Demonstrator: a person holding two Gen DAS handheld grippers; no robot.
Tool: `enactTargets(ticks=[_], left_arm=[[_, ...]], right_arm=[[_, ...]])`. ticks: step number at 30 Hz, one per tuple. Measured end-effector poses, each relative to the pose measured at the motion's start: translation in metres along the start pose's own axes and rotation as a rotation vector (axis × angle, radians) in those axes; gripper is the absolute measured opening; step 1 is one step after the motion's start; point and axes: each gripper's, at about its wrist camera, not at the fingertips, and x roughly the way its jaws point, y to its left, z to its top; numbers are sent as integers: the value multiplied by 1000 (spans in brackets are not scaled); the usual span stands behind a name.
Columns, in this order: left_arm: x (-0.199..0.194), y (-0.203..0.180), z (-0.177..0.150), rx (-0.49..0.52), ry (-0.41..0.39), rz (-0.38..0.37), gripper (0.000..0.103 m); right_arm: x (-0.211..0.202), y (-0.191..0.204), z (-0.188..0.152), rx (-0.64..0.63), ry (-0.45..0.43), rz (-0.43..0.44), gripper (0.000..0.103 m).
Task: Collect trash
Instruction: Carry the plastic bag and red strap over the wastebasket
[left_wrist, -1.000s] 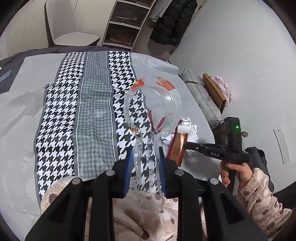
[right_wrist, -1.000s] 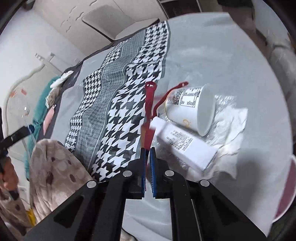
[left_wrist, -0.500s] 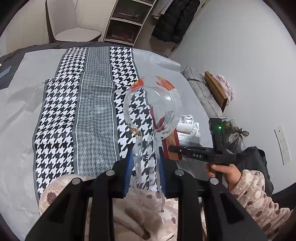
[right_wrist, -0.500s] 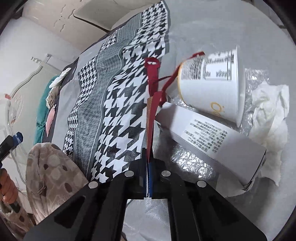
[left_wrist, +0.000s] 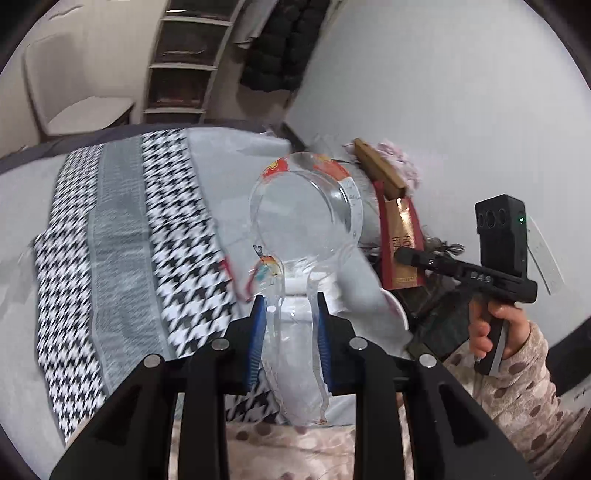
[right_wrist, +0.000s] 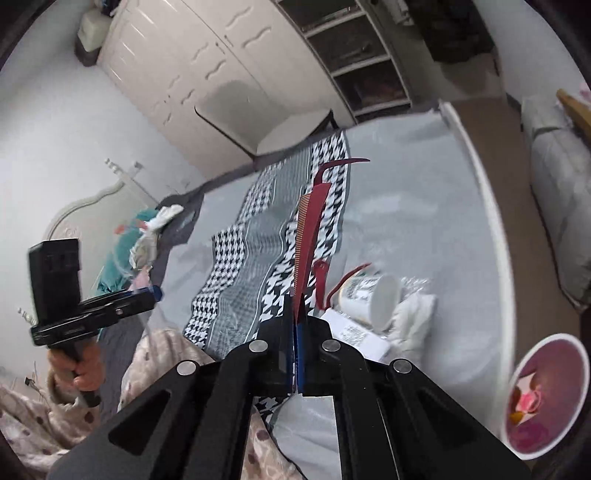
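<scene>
My left gripper (left_wrist: 289, 312) is shut on a clear plastic blister pack (left_wrist: 303, 218) with a round dome and red trim, held up over the bed. My right gripper (right_wrist: 295, 301) is shut on a flat red and gold paper bag (right_wrist: 308, 236), lifted off the bed; the bag also shows in the left wrist view (left_wrist: 400, 240). On the bed lie a white paper cup (right_wrist: 373, 299) on its side, a white printed box (right_wrist: 354, 338), crumpled white tissue (right_wrist: 412, 314) and bubble wrap.
A bin with a pink liner (right_wrist: 543, 395) holding some trash stands at the lower right beside the bed. The bed has a grey cover with a houndstooth strip (right_wrist: 258, 258). A chair (left_wrist: 81, 92), shelves and wardrobes stand beyond. A wall is on the right.
My right gripper lifted the red paper bag up off the pile and away from the cup and box. My left gripper swung right with the blister pack.
</scene>
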Motion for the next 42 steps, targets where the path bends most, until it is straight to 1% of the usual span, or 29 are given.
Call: enactTargets(ticks=[2, 3, 5, 6, 8, 10, 12, 13, 15, 18, 22, 26, 29, 34, 36, 38, 41, 42], left_arm=[[10, -21, 12, 61, 3, -7, 26], [16, -33, 19, 93, 5, -21, 26], [30, -55, 28, 134, 11, -69, 26], [41, -70, 34, 153, 13, -123, 26], [58, -88, 41, 169, 25, -195, 26], [85, -115, 49, 204, 57, -228, 26], [108, -138, 54, 235, 84, -251, 26], [121, -149, 57, 241, 103, -275, 26], [146, -171, 60, 255, 139, -322, 26], [187, -200, 64, 292, 189, -372, 26], [245, -231, 64, 318, 263, -392, 26], [295, -255, 53, 340, 328, -400, 26], [329, -268, 42, 375, 379, -406, 26], [394, -287, 24, 413, 492, -383, 26], [419, -295, 14, 440, 537, -374, 26], [437, -301, 8, 458, 565, -364, 26], [470, -307, -2, 480, 623, -339, 25], [476, -308, -5, 482, 638, -339, 29]], right_arm=[[-35, -5, 4, -32, -22, -32, 0], [-60, -9, 5, -56, -42, -71, 0], [-92, -20, 1, -73, -69, -137, 0], [-104, -27, -2, -66, -81, -153, 0], [-132, -48, -11, -33, -108, -191, 0], [-159, -72, -25, 9, -127, -233, 0], [-181, -97, -43, 51, -139, -269, 0], [-189, -107, -50, 68, -142, -281, 0], [-199, -124, -66, 104, -145, -308, 0], [-214, -153, -94, 161, -148, -336, 0], [-223, -191, -132, 224, -142, -360, 0], [-214, -234, -159, 292, -121, -368, 0], [-197, -266, -180, 336, -83, -361, 0], [-164, -304, -196, 358, -6, -354, 0], [-149, -318, -199, 350, 35, -360, 0], [-132, -333, -203, 332, 80, -368, 0], [-115, -348, -205, 312, 124, -369, 0], [-107, -354, -207, 299, 139, -375, 1]])
